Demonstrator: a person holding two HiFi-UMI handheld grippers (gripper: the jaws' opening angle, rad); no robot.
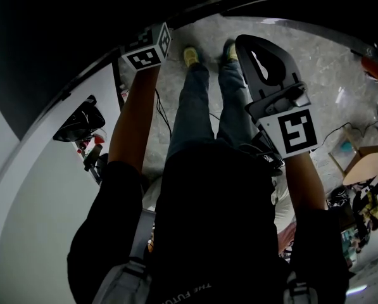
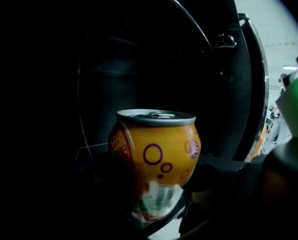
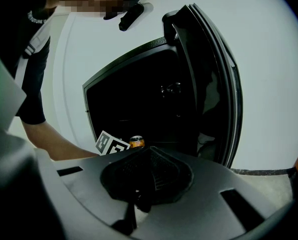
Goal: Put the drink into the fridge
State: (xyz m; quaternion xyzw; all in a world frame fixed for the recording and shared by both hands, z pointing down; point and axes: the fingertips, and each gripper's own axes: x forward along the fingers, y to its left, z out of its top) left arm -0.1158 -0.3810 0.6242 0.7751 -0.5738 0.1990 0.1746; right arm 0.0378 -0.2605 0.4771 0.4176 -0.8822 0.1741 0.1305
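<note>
— Well, what has the left gripper got?
— It's clamped on the can, a jaw on each side. I'm holding the can upright, lid on top.
— Where is the can?
— Low at the mouth of the open fridge, against its dark inside. I can't tell whether it touches a shelf. The door is swung out on the right.
— And the right gripper?
— Its jaws are together with nothing between them. I have it nearer, facing the fridge.
</note>
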